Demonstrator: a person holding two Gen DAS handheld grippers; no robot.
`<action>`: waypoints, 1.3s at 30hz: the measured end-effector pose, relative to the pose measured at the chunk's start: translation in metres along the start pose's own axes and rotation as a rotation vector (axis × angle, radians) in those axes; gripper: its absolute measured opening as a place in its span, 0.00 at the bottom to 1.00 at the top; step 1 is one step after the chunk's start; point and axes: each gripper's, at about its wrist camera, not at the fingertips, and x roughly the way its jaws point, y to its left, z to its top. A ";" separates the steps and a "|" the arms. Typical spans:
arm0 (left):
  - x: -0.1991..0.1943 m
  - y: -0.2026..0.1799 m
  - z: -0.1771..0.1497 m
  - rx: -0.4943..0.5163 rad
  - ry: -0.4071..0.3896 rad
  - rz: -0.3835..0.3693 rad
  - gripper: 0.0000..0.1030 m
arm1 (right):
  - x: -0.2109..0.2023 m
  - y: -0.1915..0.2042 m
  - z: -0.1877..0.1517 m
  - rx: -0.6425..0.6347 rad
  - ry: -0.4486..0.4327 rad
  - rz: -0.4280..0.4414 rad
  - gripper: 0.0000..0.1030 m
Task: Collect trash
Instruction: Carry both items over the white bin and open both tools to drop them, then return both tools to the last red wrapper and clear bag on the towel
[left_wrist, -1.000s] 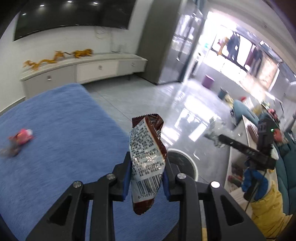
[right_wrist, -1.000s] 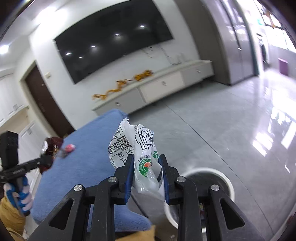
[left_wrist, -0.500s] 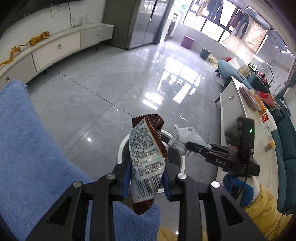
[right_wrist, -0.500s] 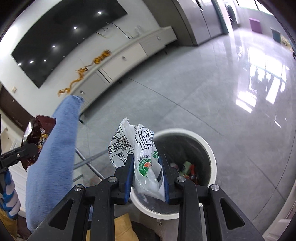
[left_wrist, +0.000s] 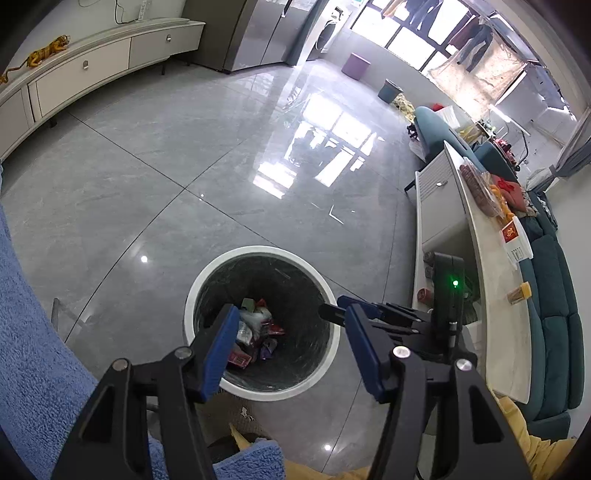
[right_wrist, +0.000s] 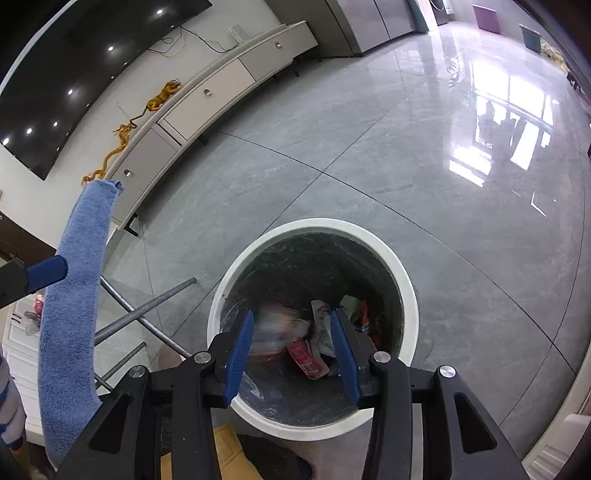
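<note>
A white-rimmed round trash bin (left_wrist: 207, 280) with a dark liner stands on the grey floor; it also shows in the right wrist view (right_wrist: 406, 280). Several wrappers (left_wrist: 258, 332) lie at its bottom, and a blurred wrapper (right_wrist: 277, 328) is dropping among them. My left gripper (left_wrist: 290, 343) is open and empty above the bin. My right gripper (right_wrist: 291, 339) is open and empty above the bin. The right gripper's fingers (left_wrist: 332, 312) reach over the bin's right rim in the left wrist view.
The blue cloth-covered table (left_wrist: 26, 350) is at the left, with its metal legs (right_wrist: 147, 314) beside the bin. More trash (right_wrist: 35, 314) lies on a surface at the far left. A white low cabinet (left_wrist: 469, 240) and teal sofa (left_wrist: 554, 314) stand at the right.
Both grippers swung from the table to above the bin and opened. The brown wrapper and the white bag left the jaws and fell into the bin.
</note>
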 end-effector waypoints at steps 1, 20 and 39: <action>-0.001 0.002 0.000 -0.005 -0.002 0.001 0.56 | 0.001 0.000 0.001 0.002 0.001 -0.002 0.40; -0.106 0.022 -0.039 -0.024 -0.255 0.248 0.57 | -0.052 0.056 0.008 -0.103 -0.097 -0.016 0.44; -0.268 0.052 -0.139 -0.180 -0.641 0.579 0.74 | -0.116 0.193 -0.002 -0.378 -0.220 0.038 0.56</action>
